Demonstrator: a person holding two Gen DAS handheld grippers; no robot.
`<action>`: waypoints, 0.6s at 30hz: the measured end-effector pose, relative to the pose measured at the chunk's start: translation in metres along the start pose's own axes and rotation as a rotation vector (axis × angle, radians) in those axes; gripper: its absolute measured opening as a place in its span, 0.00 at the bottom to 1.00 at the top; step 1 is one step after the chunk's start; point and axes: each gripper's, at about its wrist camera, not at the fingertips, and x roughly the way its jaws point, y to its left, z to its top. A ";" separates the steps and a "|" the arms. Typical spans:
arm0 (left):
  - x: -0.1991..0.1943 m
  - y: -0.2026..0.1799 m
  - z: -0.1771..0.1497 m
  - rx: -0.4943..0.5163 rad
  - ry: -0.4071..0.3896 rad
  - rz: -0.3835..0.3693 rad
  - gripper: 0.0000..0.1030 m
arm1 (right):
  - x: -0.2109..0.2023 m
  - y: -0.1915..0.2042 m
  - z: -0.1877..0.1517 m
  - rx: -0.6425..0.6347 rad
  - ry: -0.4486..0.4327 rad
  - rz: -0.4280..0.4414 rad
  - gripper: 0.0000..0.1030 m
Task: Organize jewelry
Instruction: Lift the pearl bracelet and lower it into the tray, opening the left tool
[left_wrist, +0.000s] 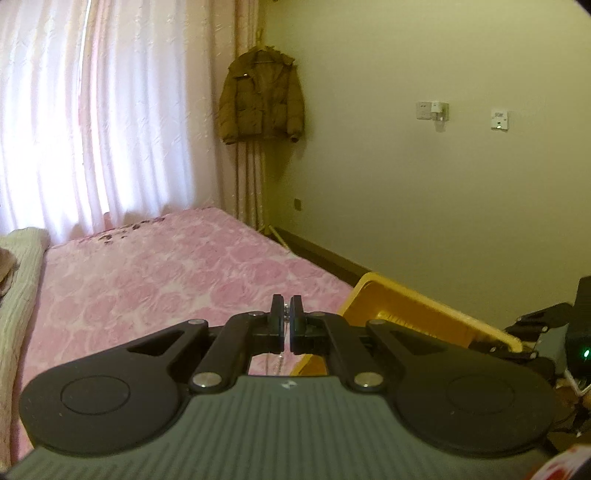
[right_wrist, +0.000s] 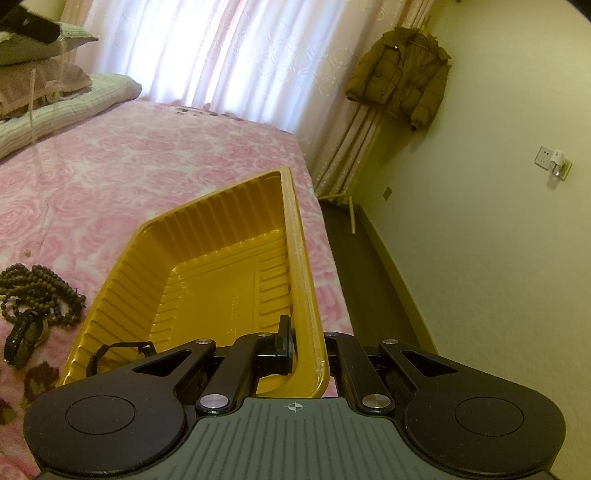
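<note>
My left hand-held gripper (left_wrist: 286, 314) pinches a thin chain (left_wrist: 285, 309); my right hand-held gripper (right_wrist: 295, 341) clamps the tilted yellow tray (right_wrist: 221, 236) rim. The chain could slip out at 6 o'clock, missing it.

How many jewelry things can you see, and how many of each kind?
Thin chain pinched in the left gripper: 1
Brown bead heap on the bed: 1
Dark band beside the beads: 1
Black loop in the yellow tray: 1
Total: 4
</note>
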 end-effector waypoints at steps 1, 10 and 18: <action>0.000 -0.003 0.001 0.005 0.000 -0.006 0.02 | 0.001 0.001 0.000 -0.001 -0.001 0.000 0.04; 0.023 -0.035 0.017 0.052 0.015 -0.104 0.02 | -0.001 0.002 -0.002 0.001 -0.002 0.001 0.04; 0.064 -0.067 0.011 0.079 0.072 -0.169 0.02 | -0.002 0.003 -0.002 0.006 -0.009 0.006 0.04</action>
